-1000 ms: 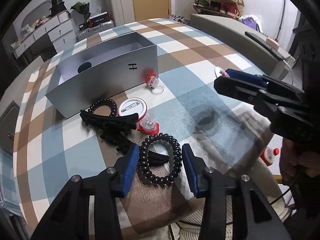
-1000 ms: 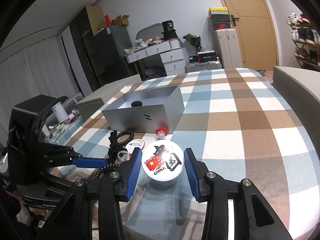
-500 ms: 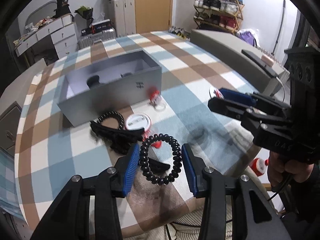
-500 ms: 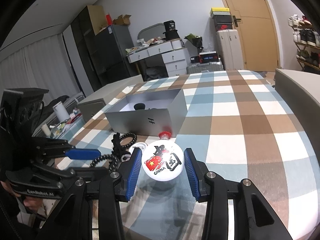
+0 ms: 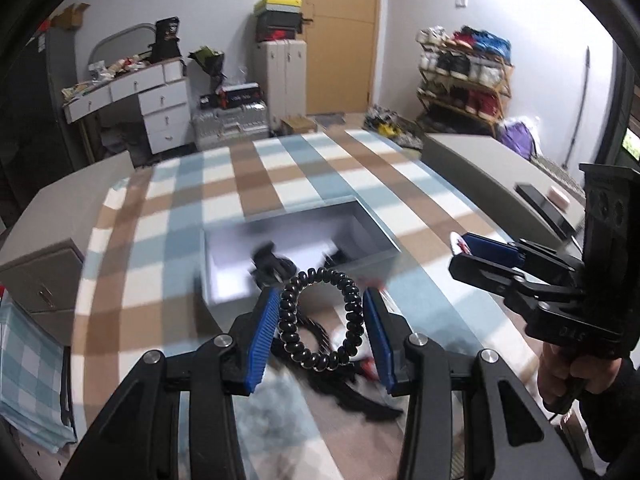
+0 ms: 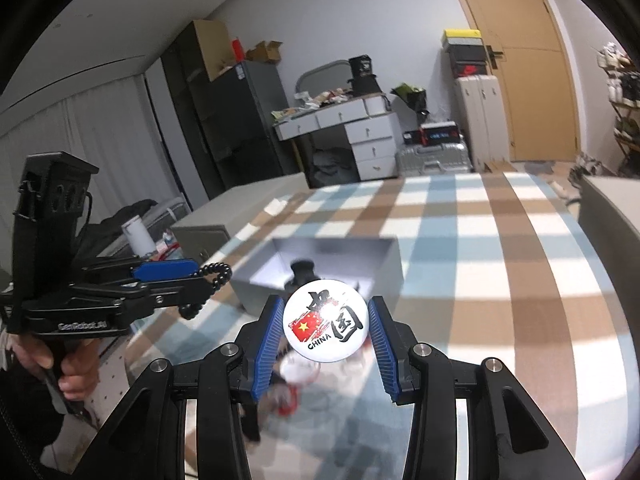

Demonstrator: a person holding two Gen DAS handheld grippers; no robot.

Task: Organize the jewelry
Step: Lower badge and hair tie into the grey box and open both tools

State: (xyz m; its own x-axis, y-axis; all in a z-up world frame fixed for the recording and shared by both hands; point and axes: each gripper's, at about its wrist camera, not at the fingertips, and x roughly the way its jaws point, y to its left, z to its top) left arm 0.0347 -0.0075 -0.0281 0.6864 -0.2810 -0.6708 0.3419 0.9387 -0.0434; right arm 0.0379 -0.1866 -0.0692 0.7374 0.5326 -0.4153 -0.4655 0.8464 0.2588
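From the left wrist, the left gripper (image 5: pixel 320 322) grips a black coiled hair tie (image 5: pixel 319 317) between its blue pads, the loop held clear above the checked tablecloth (image 5: pixel 180 240). Just beyond the tie sits an open grey box (image 5: pixel 376 258) with dark, blurred items inside that cannot be made out. More dark pieces lie blurred on the cloth under the tie. To the right, the right gripper (image 5: pixel 466 254) juts in from the side, held by a hand (image 5: pixel 568 376); a sliver of white shows at its tip. From the right wrist, the right gripper (image 6: pixel 325 326) clasps a round white badge (image 6: pixel 325 323) printed with a red flag and "CHINA", lifted above the cloth in front of the grey box (image 6: pixel 384 280). At left, the left gripper (image 6: pixel 188 280) carries the hair tie (image 6: pixel 212 280), gripped by a hand (image 6: pixel 68 376).
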